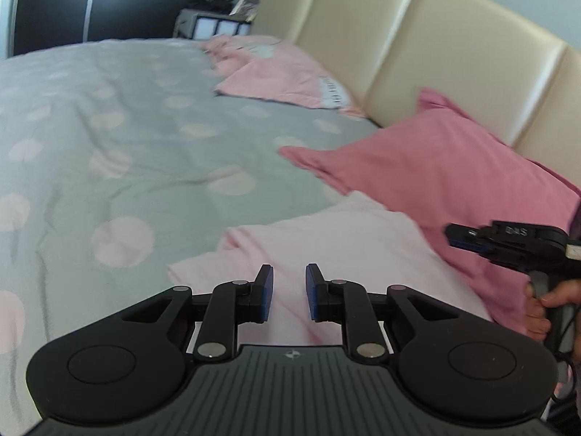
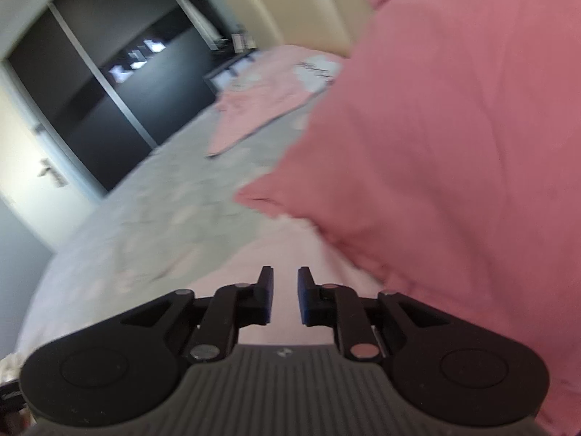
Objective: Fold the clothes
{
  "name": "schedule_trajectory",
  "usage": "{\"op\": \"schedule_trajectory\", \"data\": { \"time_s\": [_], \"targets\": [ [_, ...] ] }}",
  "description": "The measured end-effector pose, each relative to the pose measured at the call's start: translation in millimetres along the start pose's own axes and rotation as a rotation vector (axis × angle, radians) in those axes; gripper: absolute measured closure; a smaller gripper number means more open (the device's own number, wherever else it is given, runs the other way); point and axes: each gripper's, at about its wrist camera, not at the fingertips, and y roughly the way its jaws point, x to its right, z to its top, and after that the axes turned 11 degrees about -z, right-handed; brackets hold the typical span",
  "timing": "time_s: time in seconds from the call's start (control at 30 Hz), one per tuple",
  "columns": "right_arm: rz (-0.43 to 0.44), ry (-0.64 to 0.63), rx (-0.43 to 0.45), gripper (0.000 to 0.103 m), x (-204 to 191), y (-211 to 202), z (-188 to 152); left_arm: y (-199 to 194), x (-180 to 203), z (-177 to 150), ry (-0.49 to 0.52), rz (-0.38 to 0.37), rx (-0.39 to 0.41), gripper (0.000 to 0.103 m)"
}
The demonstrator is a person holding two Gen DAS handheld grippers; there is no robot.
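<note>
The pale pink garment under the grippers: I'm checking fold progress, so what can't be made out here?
- Pale pink garment: near edge hidden behind the left gripper; its type is unclear.
- Right wrist view: motion blur smears the garment and bedspread.
- Dark pink pillow: cut off by the frame's right edge.

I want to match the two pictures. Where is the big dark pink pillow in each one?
Left wrist view: the dark pink pillow is at the right, leaning on the cream headboard.
Right wrist view: the pillow fills the right half.
Shared landmark: the pale pink folded garment lying farther back.
</note>
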Motion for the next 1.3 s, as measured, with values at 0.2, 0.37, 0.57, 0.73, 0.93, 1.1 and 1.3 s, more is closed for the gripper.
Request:
{"op": "schedule_trajectory", "data": {
  "time_s": [0.2,0.37,0.57,0.73,0.93,1.1,1.3],
  "targets": [
    [0.089,-0.209,-0.054,0.063,-23,-25,-38,4,48,-40,0.125,-0.036,-0.071,0.087],
    [0.059,-0.398,-0.079,0.062,-6,-27,-81,17,39,-75,0.067,0.002,-0.156,0.087],
    [-0.028,-0.475,-0.057,0.068,31,-23,-99,19,32,-87,0.086,0.016,-0.139,0.093],
    [-0.039,-0.508,-0.068,0.069,33,-23,-95,11,34,-90,0.103,0.026,-0.145,0.093],
    [-0.153,-0.335,-0.041,0.068,61,-33,-68,-18,29,-85,0.088,0.1,-0.132,0.092],
    [-0.066,-0.304,0.047,0.067,39,-44,-55,-35,30,-57,0.098,0.088,0.014,0.091],
    [0.009,-0.396,0.034,0.068,-19,-18,-57,7,31,-24,0.097,0.049,0.032,0.089]
  ]
}}
